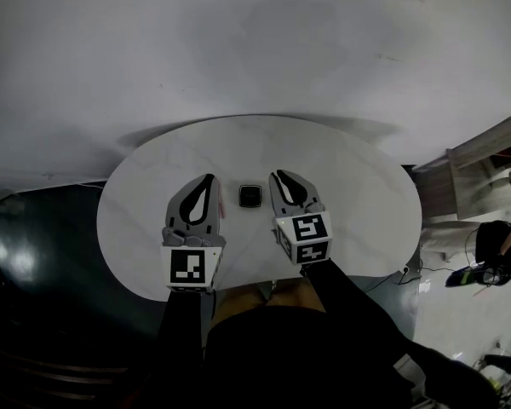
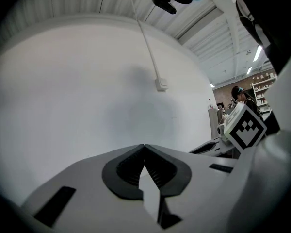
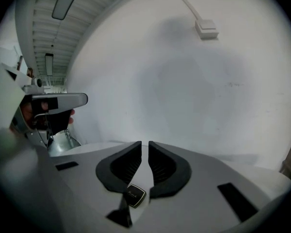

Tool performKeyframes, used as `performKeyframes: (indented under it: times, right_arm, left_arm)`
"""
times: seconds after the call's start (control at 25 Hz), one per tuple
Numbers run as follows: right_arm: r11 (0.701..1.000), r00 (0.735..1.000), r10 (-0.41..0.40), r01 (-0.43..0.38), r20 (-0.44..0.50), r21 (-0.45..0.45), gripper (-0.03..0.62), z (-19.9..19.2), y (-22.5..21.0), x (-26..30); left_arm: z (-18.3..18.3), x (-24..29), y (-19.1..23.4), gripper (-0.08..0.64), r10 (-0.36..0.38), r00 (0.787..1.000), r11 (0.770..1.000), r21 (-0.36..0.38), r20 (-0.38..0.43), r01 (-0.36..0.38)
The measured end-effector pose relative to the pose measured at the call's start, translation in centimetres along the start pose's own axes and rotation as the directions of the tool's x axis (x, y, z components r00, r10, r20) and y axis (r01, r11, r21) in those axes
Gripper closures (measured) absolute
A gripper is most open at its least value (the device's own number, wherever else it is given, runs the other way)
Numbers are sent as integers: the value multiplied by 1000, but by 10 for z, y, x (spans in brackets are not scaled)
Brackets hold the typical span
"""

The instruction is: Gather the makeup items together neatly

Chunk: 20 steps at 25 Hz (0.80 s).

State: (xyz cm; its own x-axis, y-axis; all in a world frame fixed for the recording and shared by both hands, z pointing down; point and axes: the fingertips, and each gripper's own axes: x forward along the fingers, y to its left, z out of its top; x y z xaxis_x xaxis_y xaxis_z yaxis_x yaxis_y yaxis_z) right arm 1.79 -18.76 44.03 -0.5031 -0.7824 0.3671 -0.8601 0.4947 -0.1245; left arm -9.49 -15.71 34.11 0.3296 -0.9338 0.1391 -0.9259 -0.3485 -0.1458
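A small black square compact [image 1: 250,196] lies flat on the round white table [image 1: 358,186], between my two grippers and touching neither. My left gripper [image 1: 207,179] rests just left of it, its jaws shut tip to tip with nothing in them [image 2: 144,147]. My right gripper [image 1: 278,175] sits just right of the compact. Its pads stand nearly together with a thin slit between them [image 3: 144,144] and hold nothing. In the right gripper view the compact [image 3: 134,195] shows low on the table, behind the pads. No other makeup item is in view.
The table's near edge [image 1: 238,290] runs just in front of the person's body. A wooden shelf unit [image 1: 481,164] and clutter stand on the floor at the right. Dark floor [image 1: 34,245] lies to the left. A white wall with a cable box [image 3: 206,29] rises behind the table.
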Motion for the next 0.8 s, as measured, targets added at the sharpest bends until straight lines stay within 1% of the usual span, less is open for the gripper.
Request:
performKeyframes:
  times: [0.12,0.2,0.28,0.4,0.64,0.8]
  right_arm:
    - [1000,999,4,-4,50,-7,549,16,-17,-17]
    - [1000,996,23,-22,87,-16,563,27,-27,-27]
    - [999,991,47,-43,122,-30,565,37,-35,-36]
    - [996,985,74,-65,157,-60,566,47,-46,-51]
    - [988,967,125,-102,220,-116,565,69,-44,-73]
    - [986,960,140,-113,243,-120,565,75,-43,-78]
  left_arm:
    - [14,1,-13,544,22,999,1000,9,24,-22]
    - [22,2,-20,545,40,998,999,24,38,-41]
    - [30,3,-27,543,55,997,998,40,57,-58]
    - [39,1,-36,545,76,994,996,34,74,-79]
    - [52,-1,-46,545,97,990,994,35,99,-100]
    - [56,-2,-51,545,99,988,994,37,121,-104]
